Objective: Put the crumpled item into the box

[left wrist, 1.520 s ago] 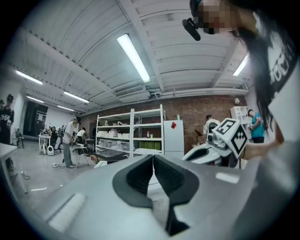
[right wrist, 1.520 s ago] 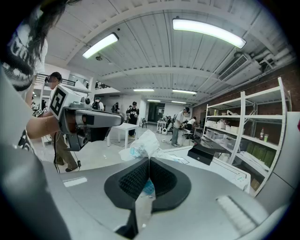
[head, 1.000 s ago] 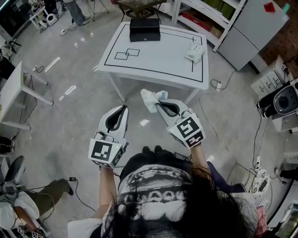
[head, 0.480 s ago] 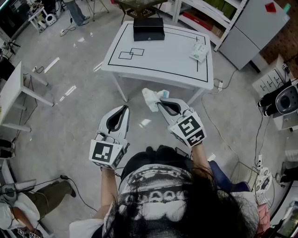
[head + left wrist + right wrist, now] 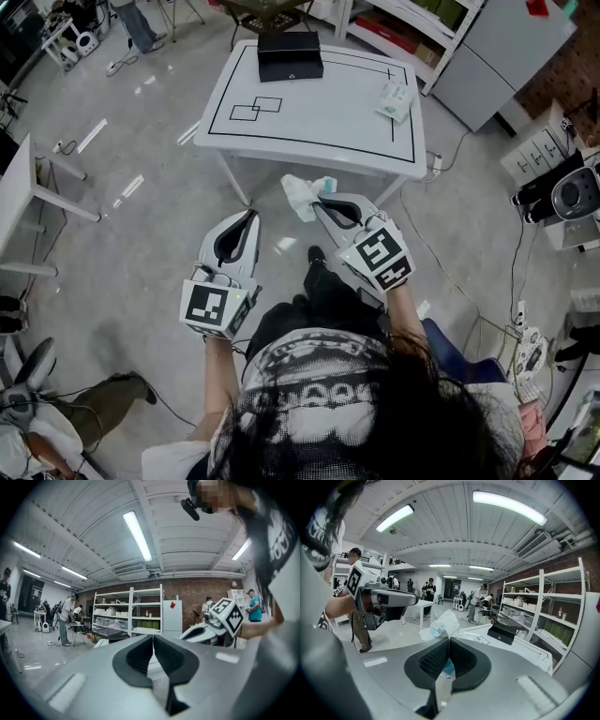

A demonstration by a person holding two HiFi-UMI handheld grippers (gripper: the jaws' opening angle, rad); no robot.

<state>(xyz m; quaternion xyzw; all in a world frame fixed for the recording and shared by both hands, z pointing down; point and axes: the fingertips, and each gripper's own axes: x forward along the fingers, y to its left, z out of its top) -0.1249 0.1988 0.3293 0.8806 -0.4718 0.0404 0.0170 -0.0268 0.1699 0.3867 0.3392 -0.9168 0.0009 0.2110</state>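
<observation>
Between the shut jaws of the right gripper (image 5: 318, 201) sits the crumpled item (image 5: 300, 195), near the counter (image 5: 319, 117) bearing the box (image 5: 290, 56); left gripper (image 5: 250, 217) closed, empty.

Both arms extended forward: left gripper (image 5: 249, 217) with jaws together (empty), right gripper (image 5: 319, 202) clamped on crumpled item (image 5: 300, 195).

The crumpled item (image 5: 302, 195) looks like thin, creased white film or paper with blue print, slightly shiny. The right claw (image 5: 318, 201) and left claw (image 5: 251, 217) have smooth, pale grey plastic shells with a soft sheen. Their inner pads (image 5: 433, 660) are black, matt and finely ribbed. The worktop (image 5: 319, 112) is smooth matt white. The box (image 5: 290, 56) is matt black. The floor (image 5: 141, 225) is glossy grey, mirroring lights.
</observation>
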